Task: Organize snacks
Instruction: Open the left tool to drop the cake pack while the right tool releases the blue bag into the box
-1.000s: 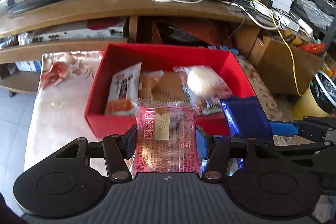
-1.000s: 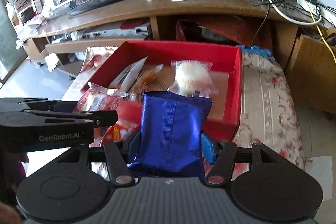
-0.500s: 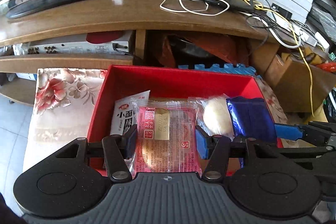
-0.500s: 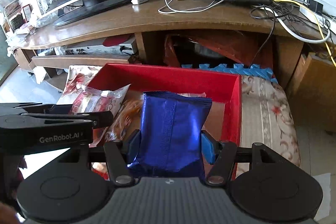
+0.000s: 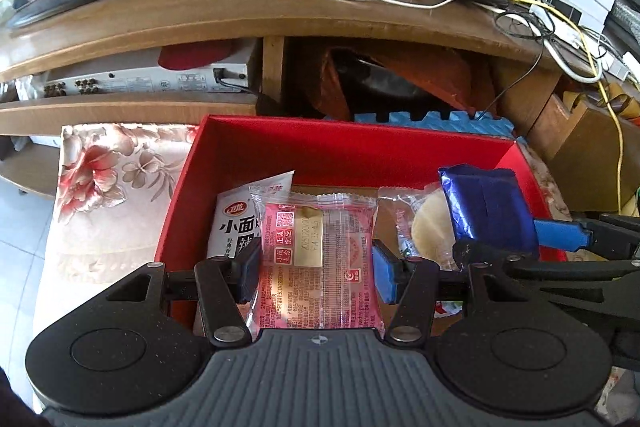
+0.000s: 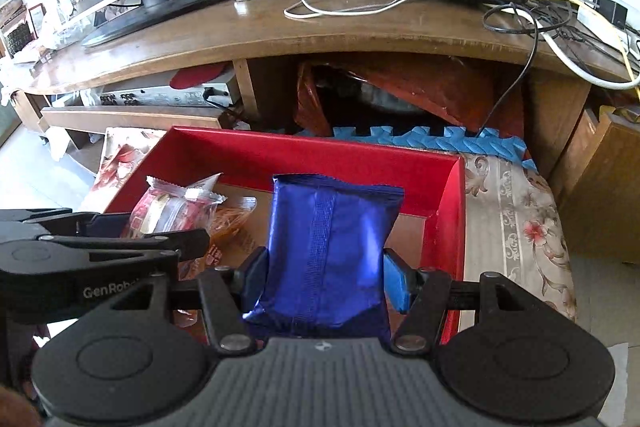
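Over the last second both hand-held grippers have carried their packets forward, from the near edge of the red box (image 5: 352, 147) to a spot over its inside, and the box now fills more of each view; the left hand-held gripper (image 5: 316, 269) is clamped on a pink clear-wrapped pastry packet (image 5: 318, 259), its long axis running away from the camera along the fingers, and the right hand-held gripper (image 6: 324, 279) is clamped on a blue foil packet (image 6: 328, 243) held the same way, upright between the pads; the box sits on a floral-covered tabletop (image 5: 108, 195) in front of a wooden TV stand (image 5: 248, 15); inside it, seen from the left wrist, a white sachet with Chinese print (image 5: 236, 223) lies at the near left and a round pale cake in clear wrap (image 5: 430, 227) lies between the two held packets; from the right wrist, an orange-brown snack bag (image 6: 234, 217) lies left of the blue packet; bare cardboard floor shows toward the far wall and the right corner; the relation that matters is straight down, since each packet hangs above the box floor, the pink one over the middle and the blue one nearer the right wall; I judge the next step to be lowering and letting go, the right side having the freer landing spot.
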Demonstrator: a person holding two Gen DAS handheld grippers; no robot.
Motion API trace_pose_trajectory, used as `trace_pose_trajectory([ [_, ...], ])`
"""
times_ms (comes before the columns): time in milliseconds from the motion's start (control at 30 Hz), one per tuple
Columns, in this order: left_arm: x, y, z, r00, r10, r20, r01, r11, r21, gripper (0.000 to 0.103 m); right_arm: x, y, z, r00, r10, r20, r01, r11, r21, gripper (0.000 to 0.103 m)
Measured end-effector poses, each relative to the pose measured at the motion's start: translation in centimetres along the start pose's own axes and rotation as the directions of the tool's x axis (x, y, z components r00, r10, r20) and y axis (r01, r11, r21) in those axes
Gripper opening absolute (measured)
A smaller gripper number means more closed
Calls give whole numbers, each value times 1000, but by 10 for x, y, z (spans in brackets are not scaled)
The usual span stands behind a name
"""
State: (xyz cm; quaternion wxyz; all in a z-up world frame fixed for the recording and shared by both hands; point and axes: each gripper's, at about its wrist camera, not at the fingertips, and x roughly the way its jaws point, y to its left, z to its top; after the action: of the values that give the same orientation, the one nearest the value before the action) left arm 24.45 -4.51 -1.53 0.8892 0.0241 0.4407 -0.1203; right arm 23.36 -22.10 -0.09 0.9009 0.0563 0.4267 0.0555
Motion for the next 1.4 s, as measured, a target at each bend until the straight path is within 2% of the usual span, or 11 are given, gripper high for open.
trace_pose_trajectory([
  [400, 7, 2, -1, 1000, 17, -10, -18, 1000, -6, 62, 10, 3, 2, 1000, -19, -17, 18, 1000, -20, 57],
  [633, 4, 4, 0, 1000, 21, -4, -21, 1000, -6, 67, 10, 3, 3, 1000, -23, -14, 23, 999, -26, 58],
  [900, -4, 6, 3, 1000, 13, 16, -13, 1000, -18, 71, 3, 4, 6, 999, -38, 15, 38, 998, -41, 60],
  [1400, -26, 4, 2, 999, -13, 50, 13, 1000, -6, 72, -22, 10, 5, 996, -56, 72, 62, 995, -84, 61],
])
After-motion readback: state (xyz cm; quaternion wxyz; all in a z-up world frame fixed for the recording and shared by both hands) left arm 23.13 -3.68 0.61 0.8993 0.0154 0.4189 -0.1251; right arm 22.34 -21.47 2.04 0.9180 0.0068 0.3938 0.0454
